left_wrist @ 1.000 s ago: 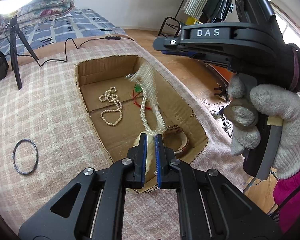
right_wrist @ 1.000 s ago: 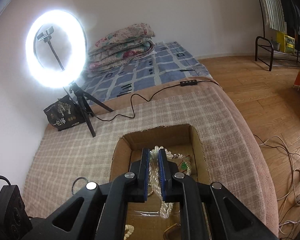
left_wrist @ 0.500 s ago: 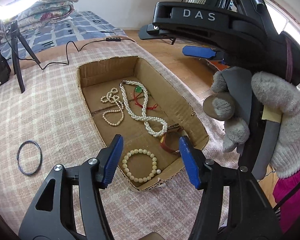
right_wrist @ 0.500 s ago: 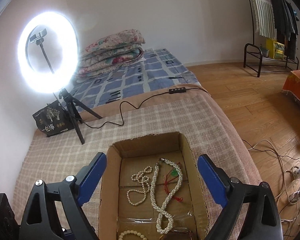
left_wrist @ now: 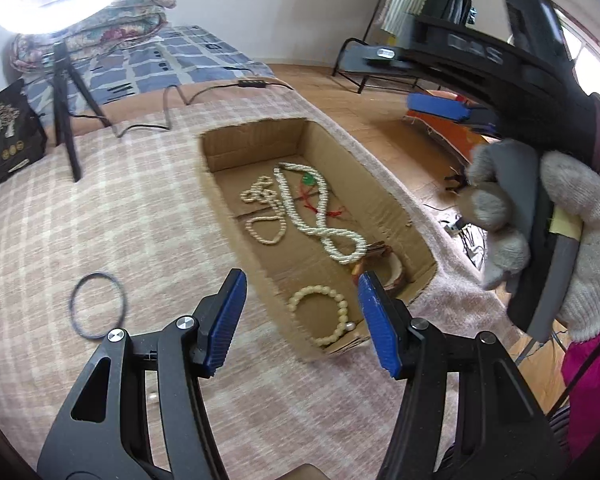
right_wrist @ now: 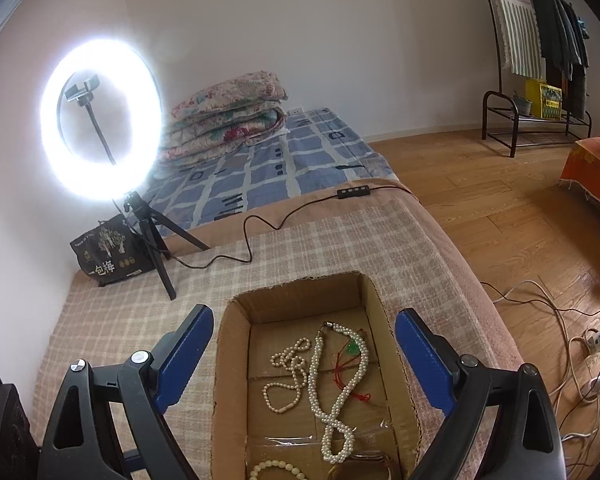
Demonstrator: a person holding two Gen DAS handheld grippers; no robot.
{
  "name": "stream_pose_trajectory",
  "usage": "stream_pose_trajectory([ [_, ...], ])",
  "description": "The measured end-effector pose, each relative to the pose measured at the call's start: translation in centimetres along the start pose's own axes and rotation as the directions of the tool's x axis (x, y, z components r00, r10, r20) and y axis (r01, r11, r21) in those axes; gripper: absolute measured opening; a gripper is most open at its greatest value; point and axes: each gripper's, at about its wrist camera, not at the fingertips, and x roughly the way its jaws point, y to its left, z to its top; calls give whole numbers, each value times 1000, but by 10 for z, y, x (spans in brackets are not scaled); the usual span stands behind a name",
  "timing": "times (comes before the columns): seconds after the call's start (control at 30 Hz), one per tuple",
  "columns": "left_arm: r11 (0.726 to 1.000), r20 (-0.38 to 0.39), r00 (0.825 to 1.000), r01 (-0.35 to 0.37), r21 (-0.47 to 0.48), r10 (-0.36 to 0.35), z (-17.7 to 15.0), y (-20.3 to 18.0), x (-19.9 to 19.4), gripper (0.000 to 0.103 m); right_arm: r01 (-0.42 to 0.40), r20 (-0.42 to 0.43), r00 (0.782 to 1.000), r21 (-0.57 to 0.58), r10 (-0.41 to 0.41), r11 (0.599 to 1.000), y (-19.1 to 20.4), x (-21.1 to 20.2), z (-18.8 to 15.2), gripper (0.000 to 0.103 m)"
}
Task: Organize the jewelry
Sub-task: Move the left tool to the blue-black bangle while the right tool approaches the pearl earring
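Pearl necklace (left_wrist: 320,216) lies loose on the floor of the cardboard box (left_wrist: 380,184), centre frame, beside the bead bracelet (left_wrist: 324,312). Left claw (left_wrist: 300,320) and right claw (right_wrist: 300,364) both gape empty. Black ring (left_wrist: 96,304), lower left on the blanket (left_wrist: 140,200), looks unsorted.

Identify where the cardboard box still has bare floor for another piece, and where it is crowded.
Bare floor in the cardboard box: the far end behind the long pearl necklace, and the patch between it and the bead bracelet. The middle is crowded: the small pearl strand touches the necklace.
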Motion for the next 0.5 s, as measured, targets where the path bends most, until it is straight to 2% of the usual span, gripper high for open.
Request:
stream_pose_trajectory([
  [0.2, 997, 30, 998, -57, -59, 59, 1, 46, -28, 60, -18, 34, 999, -71, 21, 997, 19, -27, -8, 94],
  [0.5, 970, 52, 987, -138, -201, 151, 5, 129, -66, 60, -103, 43, 993, -163, 112, 981, 60, -61, -32, 94],
])
